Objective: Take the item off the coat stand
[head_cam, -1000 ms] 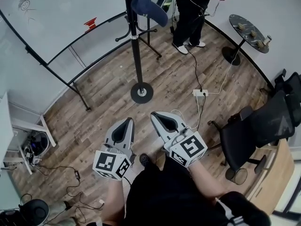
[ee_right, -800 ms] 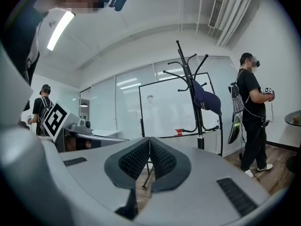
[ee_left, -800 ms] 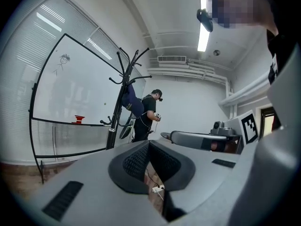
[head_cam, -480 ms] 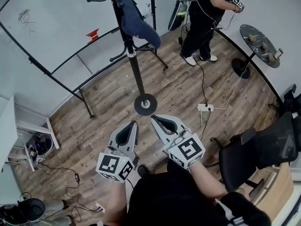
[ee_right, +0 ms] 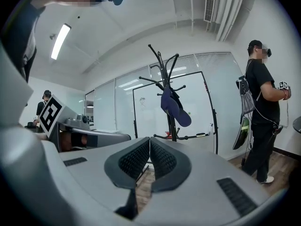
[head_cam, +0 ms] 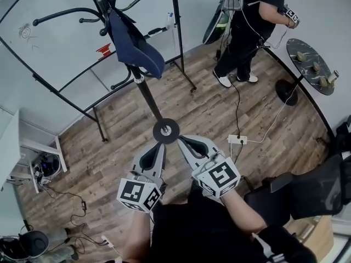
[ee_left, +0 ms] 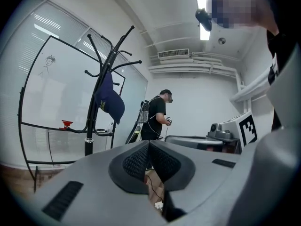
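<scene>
The navy cap [head_cam: 133, 44] hangs on the coat stand [head_cam: 143, 91], draped over an upper hook close to the black pole with its brim pointing down. Nothing touches it, so the one step that matters, lifting it free of the hook, is not yet done.

The left gripper [head_cam: 159, 147] and the right gripper [head_cam: 181, 141] are held side by side in front of the person, both aimed roughly level toward the stand. Each has its ribbed pads pressed together with nothing between them. In both gripper views the cap sits well above and beyond the jaw tips, clearly apart from them.

I judge the task to be at the approach, with none of the actual handling begun. What is left is to get within reach of the stand, raise one gripper to hook height, open its jaws, close them on the brim or crown, and lift the cap up and off.

A whiteboard [head_cam: 60, 43] on a black frame stands behind the stand. Another person [head_cam: 252, 26] stands off to the right near a small round table [head_cam: 313, 64].
</scene>
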A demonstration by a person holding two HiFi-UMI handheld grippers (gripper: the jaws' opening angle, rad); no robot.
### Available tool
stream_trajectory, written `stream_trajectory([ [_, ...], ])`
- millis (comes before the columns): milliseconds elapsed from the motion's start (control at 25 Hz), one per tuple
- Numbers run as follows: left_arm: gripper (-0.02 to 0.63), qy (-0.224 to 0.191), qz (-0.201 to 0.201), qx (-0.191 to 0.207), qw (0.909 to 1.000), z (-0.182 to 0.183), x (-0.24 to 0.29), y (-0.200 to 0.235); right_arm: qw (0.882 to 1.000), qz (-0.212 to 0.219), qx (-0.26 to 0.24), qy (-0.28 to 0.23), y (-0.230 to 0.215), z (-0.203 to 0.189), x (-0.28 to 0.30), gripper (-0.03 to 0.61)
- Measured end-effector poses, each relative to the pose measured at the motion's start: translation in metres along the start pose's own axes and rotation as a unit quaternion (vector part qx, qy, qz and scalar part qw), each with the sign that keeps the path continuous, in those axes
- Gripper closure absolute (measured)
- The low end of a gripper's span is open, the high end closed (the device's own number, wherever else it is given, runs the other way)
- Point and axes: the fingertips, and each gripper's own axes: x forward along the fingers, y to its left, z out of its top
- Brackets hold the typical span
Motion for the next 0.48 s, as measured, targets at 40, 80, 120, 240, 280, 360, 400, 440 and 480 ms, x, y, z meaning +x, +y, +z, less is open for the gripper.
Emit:
stream_trajectory([
  [40, 0.600, 0.001, 0.003, -0.002, 1.0000, -0.001, 0.005, -0.004, 1.000, 0.005, 0.001, 0.002, -0.006, 0.000, -0.001, 0.548],
  [80, 0.600, 0.002, 0.007, -0.003, 1.0000, -0.003, 0.009, -0.009, 1.000, 0.009, 0.002, 0.003, -0.012, 0.000, -0.002, 0.548],
  [120, 0.600, 0.004, 0.010, -0.005, 0.9999, -0.005, 0.013, -0.012, 1.000, 0.012, 0.004, 0.005, -0.017, 0.000, -0.003, 0.548],
  [240, 0.600, 0.012, 0.021, -0.009, 0.9997, -0.011, 0.016, -0.016, 1.000, 0.020, 0.005, 0.007, -0.029, 0.002, 0.001, 0.548],
  [280, 0.600, 0.014, 0.026, -0.011, 0.9995, -0.013, 0.015, -0.015, 1.000, 0.024, 0.004, 0.007, -0.030, 0.003, 0.003, 0.548],
  [360, 0.600, 0.016, 0.034, -0.014, 0.9992, -0.015, 0.015, -0.013, 0.999, 0.035, -0.001, 0.003, -0.032, 0.007, 0.008, 0.548],
  [400, 0.600, 0.016, 0.037, -0.014, 0.9991, -0.014, 0.016, -0.012, 0.999, 0.038, -0.001, 0.001, -0.033, 0.008, 0.010, 0.548],
  [440, 0.600, 0.016, 0.039, -0.013, 0.9990, -0.013, 0.016, -0.011, 0.999, 0.039, 0.000, 0.000, -0.035, 0.009, 0.013, 0.548],
  [480, 0.600, 0.016, 0.040, -0.013, 0.9990, -0.013, 0.017, -0.010, 0.999, 0.039, 0.002, 0.001, -0.037, 0.009, 0.017, 0.548],
])
